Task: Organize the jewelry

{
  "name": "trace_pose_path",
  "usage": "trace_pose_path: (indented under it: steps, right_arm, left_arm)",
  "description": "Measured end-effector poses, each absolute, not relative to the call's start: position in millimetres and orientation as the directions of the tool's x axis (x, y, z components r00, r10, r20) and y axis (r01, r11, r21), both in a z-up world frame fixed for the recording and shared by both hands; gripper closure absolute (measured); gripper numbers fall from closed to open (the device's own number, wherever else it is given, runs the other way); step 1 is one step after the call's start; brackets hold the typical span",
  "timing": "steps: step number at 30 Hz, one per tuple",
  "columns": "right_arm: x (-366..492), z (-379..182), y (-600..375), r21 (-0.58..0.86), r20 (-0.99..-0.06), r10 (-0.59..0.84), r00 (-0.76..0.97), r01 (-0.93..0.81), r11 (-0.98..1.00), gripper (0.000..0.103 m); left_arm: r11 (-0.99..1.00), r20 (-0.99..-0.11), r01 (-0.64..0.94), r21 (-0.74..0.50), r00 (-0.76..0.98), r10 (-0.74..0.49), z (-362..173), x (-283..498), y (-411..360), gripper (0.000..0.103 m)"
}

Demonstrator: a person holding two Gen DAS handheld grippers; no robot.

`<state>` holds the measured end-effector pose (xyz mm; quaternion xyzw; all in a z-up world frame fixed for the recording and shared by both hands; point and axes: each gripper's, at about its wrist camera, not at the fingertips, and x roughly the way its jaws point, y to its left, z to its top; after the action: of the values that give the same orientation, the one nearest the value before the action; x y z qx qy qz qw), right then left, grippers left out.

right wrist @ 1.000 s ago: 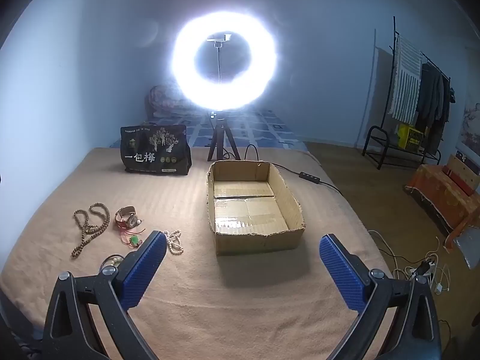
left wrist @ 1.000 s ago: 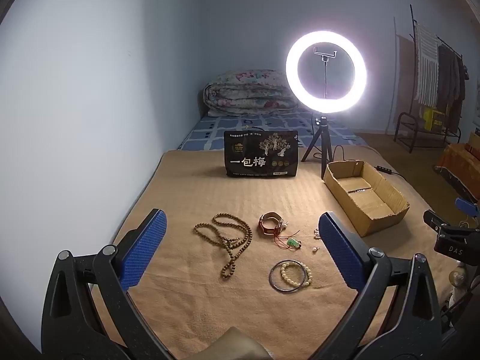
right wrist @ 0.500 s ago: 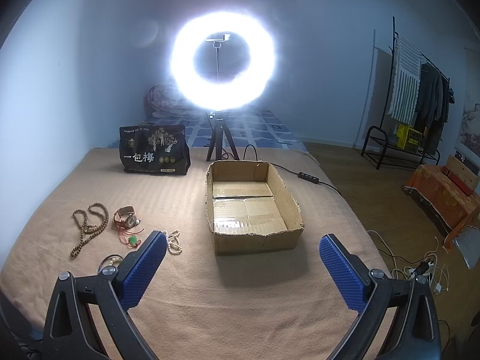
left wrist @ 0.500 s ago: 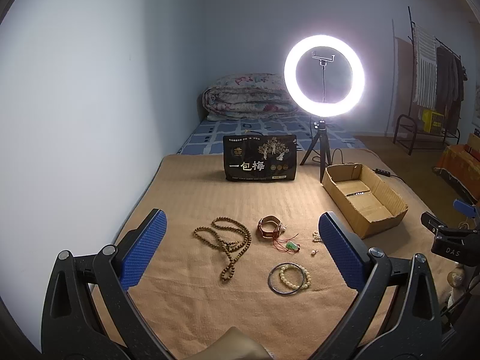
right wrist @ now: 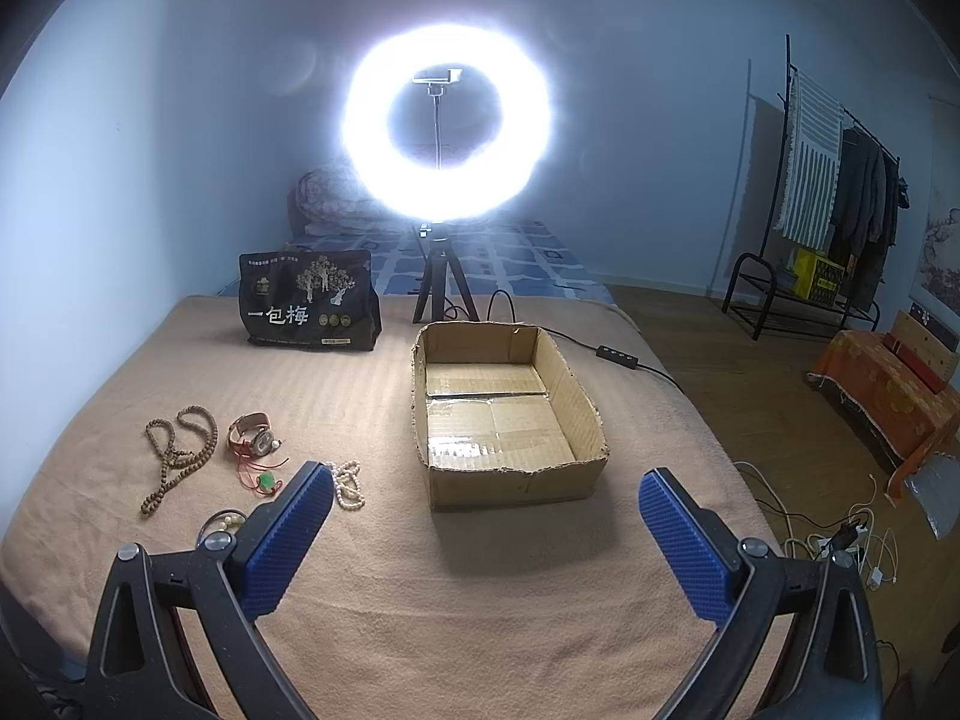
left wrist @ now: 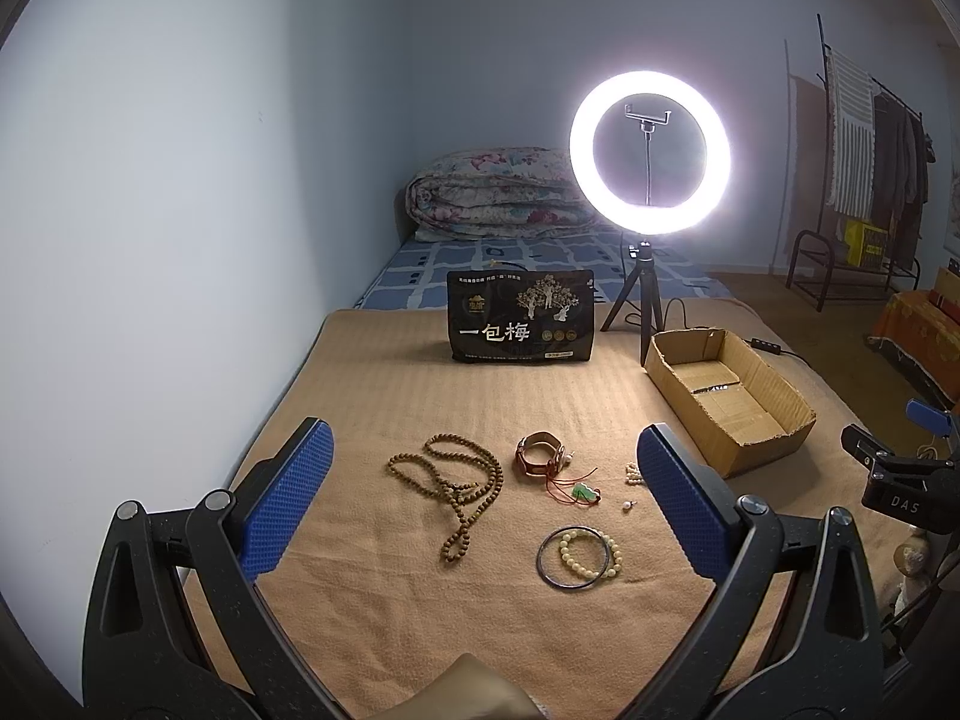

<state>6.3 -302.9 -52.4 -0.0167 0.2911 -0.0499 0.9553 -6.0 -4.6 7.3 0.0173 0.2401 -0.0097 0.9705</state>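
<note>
Both grippers hang above the tan blanket [left wrist: 372,396] with nothing between the pads. My left gripper [left wrist: 480,474] is spread wide, and so is my right gripper [right wrist: 486,510].

Framed between the left pads: wooden bead mala [left wrist: 456,486], just right of it a coiled red-brown strap piece [left wrist: 540,456], then a red cord with green pendant [left wrist: 585,492]. Nearer the camera, a dark bangle [left wrist: 549,564] overlaps a pale bead bracelet [left wrist: 591,552]. The white pearl strand [right wrist: 348,483] lies just beside my right gripper's left pad, which partly hides the bangle in the right wrist view.

Cardboard box [right wrist: 570,396] sits open to the right of the jewelry, apart from it, with only its taped bottom flaps showing inside.

Behind: black bag [left wrist: 521,318] standing upright, large characters read "一包梅"; the smaller print is too fine to read. Lit ring light on tripod [left wrist: 649,153] behind the box, its glare washing out the right wrist view. Right gripper body seen at the left view's edge is marked "DAS". Folded quilt [left wrist: 498,192] at the far wall; clothes rack [right wrist: 840,192] far right.
</note>
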Motion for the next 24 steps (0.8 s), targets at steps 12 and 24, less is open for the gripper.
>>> trace_pose_path:
  steps: [12, 24]
  right_arm:
    - [6.5, -52.7, -302.9, -0.061, -0.555, -0.105, 0.825, 0.085, 0.995, 0.000]
    - [13.3, -54.3, -296.5, -0.054, -0.568, -0.089, 0.819, 0.070, 0.996, 0.000]
  left_arm:
    - [0.999, -0.466, 0.026, 0.029, 0.885, -0.010, 6.3, -7.0, -4.0, 0.000]
    - [1.000, -0.493, 0.014, 0.024, 0.870, -0.001, -2.7, 1.8, -3.9, 0.000]
